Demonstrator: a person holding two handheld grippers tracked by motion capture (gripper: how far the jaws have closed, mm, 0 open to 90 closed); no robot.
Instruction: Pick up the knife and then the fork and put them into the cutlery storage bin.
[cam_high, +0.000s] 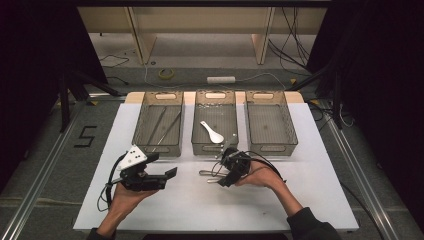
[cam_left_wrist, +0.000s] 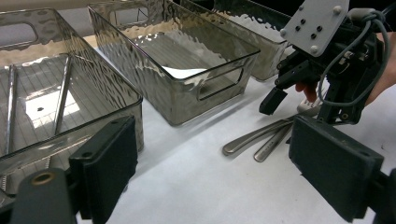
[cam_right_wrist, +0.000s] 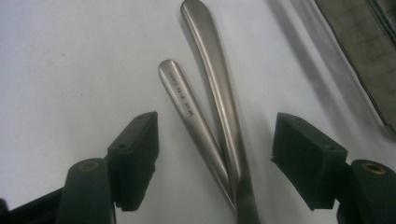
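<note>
Two steel utensil handles (cam_right_wrist: 212, 116) lie crossed on the white table, pointing away between the wide-apart jaws of my right gripper (cam_right_wrist: 219, 158), which touches neither. From above, the handles (cam_high: 206, 174) lie in front of the middle bin, with the right gripper (cam_high: 223, 172) low over them and open. My left gripper (cam_high: 162, 167) hovers open and empty in front of the left bin (cam_high: 141, 131). In the left gripper view, the left gripper (cam_left_wrist: 219, 172) faces the handles (cam_left_wrist: 261, 137) and the right gripper (cam_left_wrist: 322, 70) beyond them.
Three clear grey bins stand in a row at the back. The left bin (cam_left_wrist: 122, 88) holds long metal rods (cam_high: 167, 127), the middle bin (cam_high: 215, 147) holds a white spoon (cam_high: 212, 132), and the right bin (cam_high: 290, 131) looks empty. Bare white board (cam_high: 200, 210) lies in front.
</note>
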